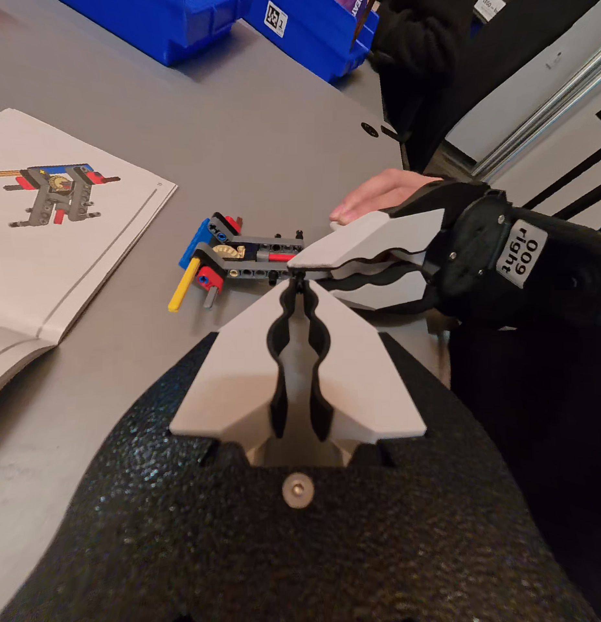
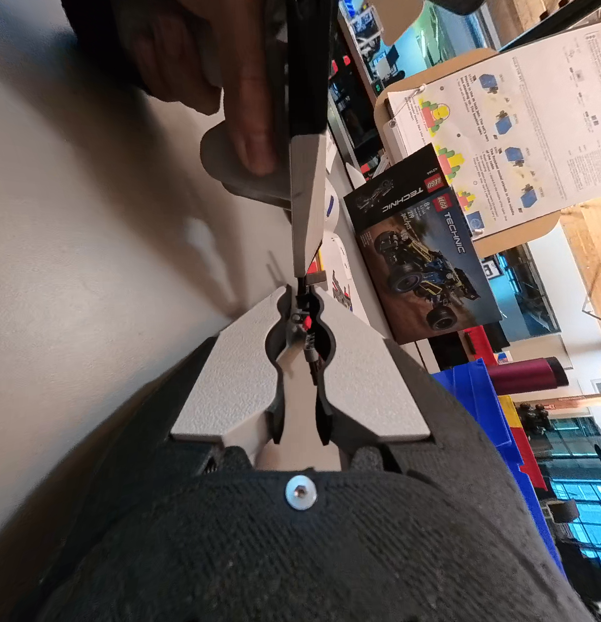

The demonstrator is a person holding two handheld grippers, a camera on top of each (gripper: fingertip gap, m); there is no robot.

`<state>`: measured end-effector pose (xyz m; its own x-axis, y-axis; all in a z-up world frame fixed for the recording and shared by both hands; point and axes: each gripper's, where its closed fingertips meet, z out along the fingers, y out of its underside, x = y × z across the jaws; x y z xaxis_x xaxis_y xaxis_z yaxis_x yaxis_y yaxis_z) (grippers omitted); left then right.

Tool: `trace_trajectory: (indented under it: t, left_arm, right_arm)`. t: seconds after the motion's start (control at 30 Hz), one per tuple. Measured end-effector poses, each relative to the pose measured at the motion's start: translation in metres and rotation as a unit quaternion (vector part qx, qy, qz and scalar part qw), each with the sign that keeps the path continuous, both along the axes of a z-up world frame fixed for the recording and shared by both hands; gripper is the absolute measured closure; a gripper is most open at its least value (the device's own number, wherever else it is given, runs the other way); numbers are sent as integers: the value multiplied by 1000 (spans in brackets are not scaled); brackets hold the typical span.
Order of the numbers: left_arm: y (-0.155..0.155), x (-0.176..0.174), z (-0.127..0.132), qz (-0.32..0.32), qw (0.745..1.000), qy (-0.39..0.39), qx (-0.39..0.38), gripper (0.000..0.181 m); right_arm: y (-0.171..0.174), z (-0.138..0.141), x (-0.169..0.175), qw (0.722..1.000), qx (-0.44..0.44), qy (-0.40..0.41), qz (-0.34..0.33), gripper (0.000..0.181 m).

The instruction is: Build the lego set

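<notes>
A partly built lego assembly (image 1: 238, 255) of grey beams with blue, red and yellow parts and a tan gear lies on the grey table (image 1: 225, 134). My right gripper (image 1: 294, 266) comes in from the right and is shut on the assembly's right end; in the right wrist view (image 2: 301, 294) the grey beam and a red part (image 2: 304, 323) sit between its fingers. My left gripper (image 1: 299, 284) is shut on a small black pin (image 1: 298, 282) and holds it against the assembly's near beam end, right under the right gripper's tips. It also shows in the right wrist view (image 2: 301, 276).
An open instruction booklet (image 1: 57, 235) lies to the left of the assembly. Blue bins (image 1: 178, 23) stand at the table's far edge. A hand (image 1: 376, 198) holds the right gripper. A lego box (image 2: 427, 262), a printed sheet (image 2: 511, 128) and a dark red bottle (image 2: 524, 373) stand behind. Left and right tips are no more than a few centimetres apart.
</notes>
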<state>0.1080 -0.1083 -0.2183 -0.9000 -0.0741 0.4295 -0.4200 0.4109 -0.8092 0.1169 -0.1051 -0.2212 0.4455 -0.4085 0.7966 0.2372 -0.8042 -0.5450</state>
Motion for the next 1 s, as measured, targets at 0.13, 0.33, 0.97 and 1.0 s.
trace_trajectory:
  t: [0.13, 0.33, 0.97, 1.0]
  left_arm:
    - [0, 2, 2, 5, 1000, 3, -7, 179]
    - [-1, 2, 1, 4, 1000, 0, -4, 179]
    - [-2, 7, 4, 21, 989, -145, 22, 179]
    - [-3, 7, 4, 26, 987, -158, 26, 179]
  right_arm:
    - [-1, 5, 0, 1000, 6, -15, -2, 158]
    - [-6, 2, 3, 999, -19, -22, -14, 154]
    - [-9, 0, 11, 999, -50, -9, -17, 176]
    - [-9, 0, 12, 998, -54, -12, -19, 176]
